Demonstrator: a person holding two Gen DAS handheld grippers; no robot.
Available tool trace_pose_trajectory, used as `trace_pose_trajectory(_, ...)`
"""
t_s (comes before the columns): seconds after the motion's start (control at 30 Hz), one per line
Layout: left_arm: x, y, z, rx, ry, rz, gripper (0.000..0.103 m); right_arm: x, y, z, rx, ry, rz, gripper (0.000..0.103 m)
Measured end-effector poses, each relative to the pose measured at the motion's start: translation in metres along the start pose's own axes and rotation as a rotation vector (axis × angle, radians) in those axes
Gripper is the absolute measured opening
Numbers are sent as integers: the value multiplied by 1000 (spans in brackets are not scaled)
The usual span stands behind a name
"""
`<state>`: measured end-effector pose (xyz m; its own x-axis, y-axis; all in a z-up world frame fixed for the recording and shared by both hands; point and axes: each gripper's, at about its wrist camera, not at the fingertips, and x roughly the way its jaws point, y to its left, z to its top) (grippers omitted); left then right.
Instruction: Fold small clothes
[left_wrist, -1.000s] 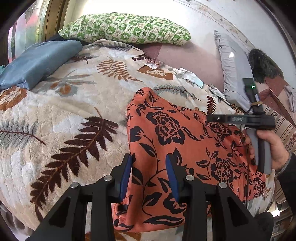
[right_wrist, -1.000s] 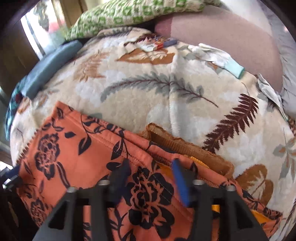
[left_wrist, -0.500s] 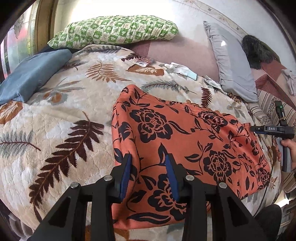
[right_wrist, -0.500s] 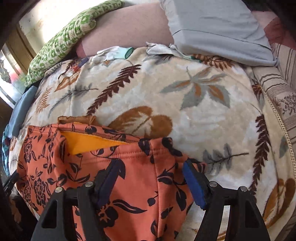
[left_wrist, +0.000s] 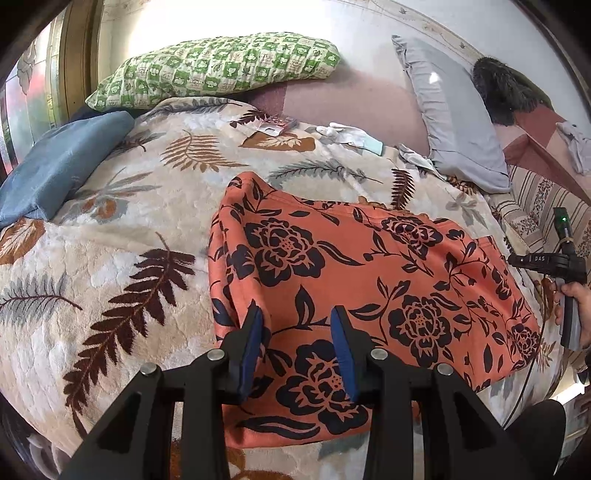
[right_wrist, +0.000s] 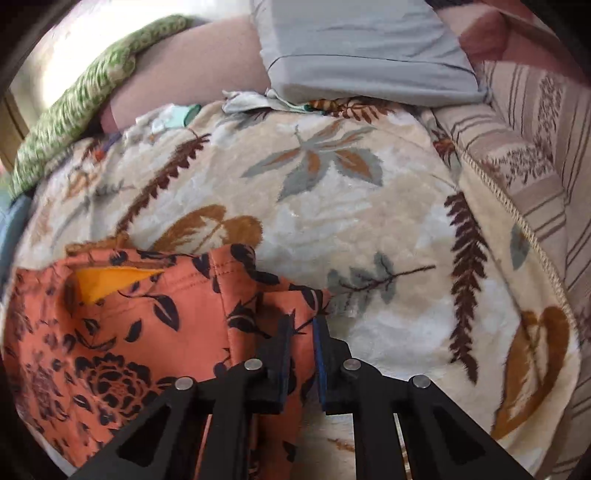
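Observation:
An orange garment with black flowers (left_wrist: 362, 280) lies spread on the leaf-patterned blanket (left_wrist: 122, 240). My left gripper (left_wrist: 295, 325) is open, its blue-padded fingers over the garment's near left part. In the right wrist view the garment (right_wrist: 129, 332) shows a yellow lining patch (right_wrist: 110, 280). My right gripper (right_wrist: 301, 336) is shut on the garment's right corner, with cloth pinched between its pads. The right gripper also shows in the left wrist view (left_wrist: 554, 262), held by a hand at the garment's far right edge.
A green checked pillow (left_wrist: 218, 66) and a grey pillow (left_wrist: 454, 114) lie at the bed's head. A blue cushion (left_wrist: 55, 162) lies at the left. Small white cloths (left_wrist: 351, 136) and a packet (left_wrist: 277, 123) lie near the pillows. A striped sheet (right_wrist: 535, 147) borders the right.
My right gripper has closed from open onto the garment's right corner. The left gripper has stayed open over the garment, and the garment now lies spread wider.

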<state>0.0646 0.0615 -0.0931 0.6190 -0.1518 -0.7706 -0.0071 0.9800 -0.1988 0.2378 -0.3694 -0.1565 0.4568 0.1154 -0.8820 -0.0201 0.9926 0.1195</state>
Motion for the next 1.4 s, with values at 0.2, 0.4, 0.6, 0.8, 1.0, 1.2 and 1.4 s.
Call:
trace_pose_trajectory(0.2, 3, -1, -1, 0, 2, 1, 41, -10, 51, 6, -195, -36, 56, 91)
trace_pose_trajectory(0.4, 5, -3, -2, 7, 4, 6, 42, 44, 70, 10, -252, 70, -43, 18)
trace_pose_trajectory(0.6, 7, -4, -2, 18, 6, 7, 42, 19, 46, 14, -151, 7, -100, 7)
trace_pose_trajectory(0.8, 27, -9, 1, 48, 61, 33, 56, 37, -16, 4, 108, 38, -47, 27)
trace_pose_trajectory(1.0, 25, -7, 5, 30, 45, 49, 56, 1, -37, 4, 210, -66, -68, 55)
trace_pose_trajectory(1.2, 31, -3, 22, 26, 31, 78, 56, -26, 20, -8, 80, -2, 403, 65)
trace_pose_trajectory(1.4, 60, 25, 34, -63, 186, 139, 60, 28, -9, -30, 267, 124, 295, 62)
